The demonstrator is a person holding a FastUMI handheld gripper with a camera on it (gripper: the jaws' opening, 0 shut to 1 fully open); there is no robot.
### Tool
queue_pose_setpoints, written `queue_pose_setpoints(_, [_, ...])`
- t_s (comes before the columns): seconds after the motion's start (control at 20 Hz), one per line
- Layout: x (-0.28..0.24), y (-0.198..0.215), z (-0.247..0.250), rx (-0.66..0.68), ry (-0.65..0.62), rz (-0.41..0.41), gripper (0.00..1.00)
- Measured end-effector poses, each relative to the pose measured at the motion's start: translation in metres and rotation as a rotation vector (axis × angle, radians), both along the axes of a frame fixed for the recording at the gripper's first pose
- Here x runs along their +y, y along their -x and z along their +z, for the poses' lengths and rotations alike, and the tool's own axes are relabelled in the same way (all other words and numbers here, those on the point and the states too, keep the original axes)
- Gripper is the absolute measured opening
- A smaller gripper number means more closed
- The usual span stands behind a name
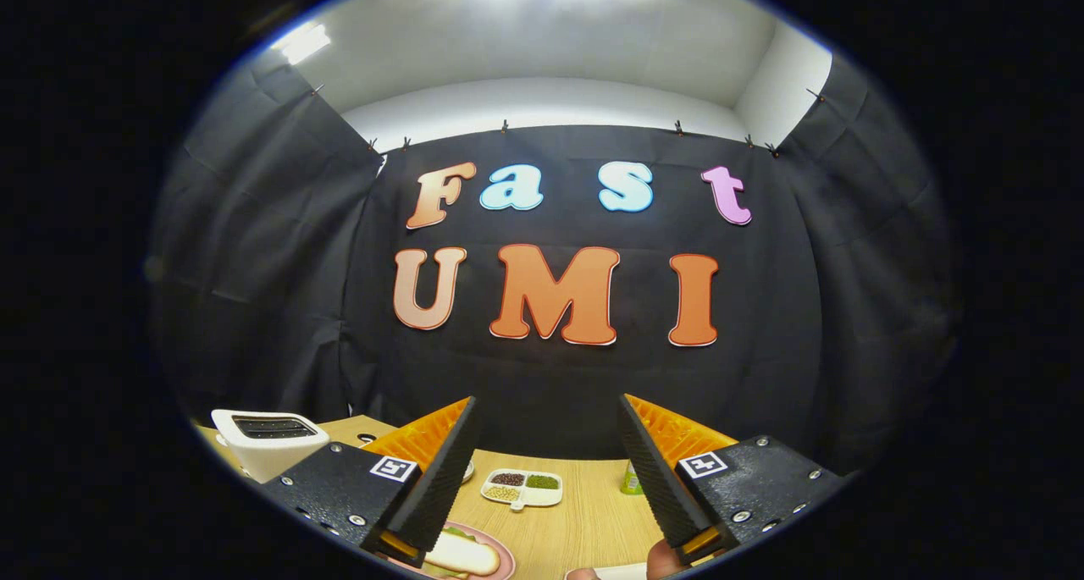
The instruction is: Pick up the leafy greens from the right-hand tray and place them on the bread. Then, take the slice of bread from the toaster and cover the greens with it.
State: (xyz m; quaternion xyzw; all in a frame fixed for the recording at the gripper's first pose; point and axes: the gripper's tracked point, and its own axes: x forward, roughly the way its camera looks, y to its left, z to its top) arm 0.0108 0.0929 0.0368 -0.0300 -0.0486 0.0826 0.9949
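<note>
My gripper (547, 400) is open, its fingers spread wide with nothing between them, held above the wooden table (584, 521). A white toaster (267, 440) stands beyond the left finger, and its top slot looks dark. Below the left finger sits a pink plate (500, 555) with a pale bread slice (464, 555) on it. A bit of leafy green (457, 532) shows at the slice's far edge. The left finger hides part of the plate.
A white divided dish (522, 487) with dark, green and pale fillings sits on the table between the fingers. A small green object (631, 478) is partly hidden by the right finger. A brownish item and a white edge (622, 571) lie near the right finger's base.
</note>
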Motion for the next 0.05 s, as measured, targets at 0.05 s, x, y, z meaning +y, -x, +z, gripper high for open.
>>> queue_pose_setpoints(0.05, [-0.0007,0.0019,0.0007,-0.005,-0.003,-0.001,0.96])
